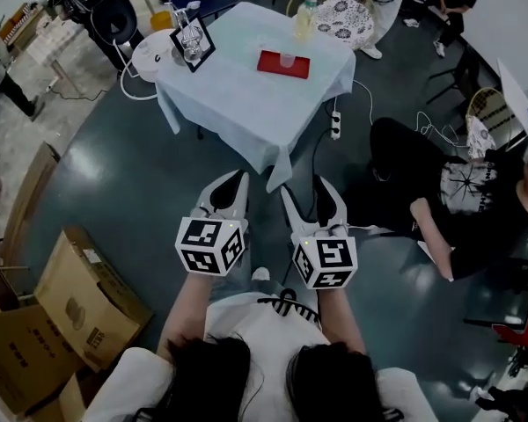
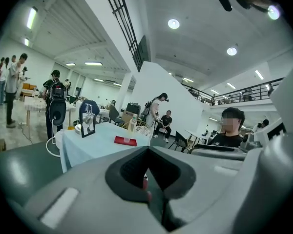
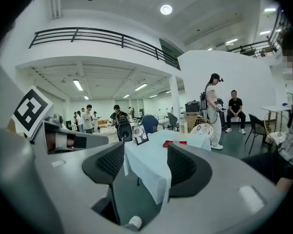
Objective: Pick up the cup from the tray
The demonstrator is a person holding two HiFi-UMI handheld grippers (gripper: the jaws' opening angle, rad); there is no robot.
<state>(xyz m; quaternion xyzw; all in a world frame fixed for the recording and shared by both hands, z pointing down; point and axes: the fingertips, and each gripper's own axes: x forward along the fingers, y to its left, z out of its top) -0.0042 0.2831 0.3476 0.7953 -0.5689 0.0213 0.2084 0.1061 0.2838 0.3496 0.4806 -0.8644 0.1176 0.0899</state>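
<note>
Head view: cardboard boxes [image 1: 79, 301] on the dark floor [image 1: 114, 174] at left. The left gripper [image 1: 232, 181] is pinched together and the right gripper [image 1: 308, 192] is spread wide. Both are empty, well short of the cloth-covered table [image 1: 238, 104], where the cup [image 1: 287, 59] stands on the red tray [image 1: 268, 63]. A seated person [image 1: 458, 196] is at right.

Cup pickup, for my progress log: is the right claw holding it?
No, the right claw gapes empty, and the cup stands on the tray on the far table.
</note>
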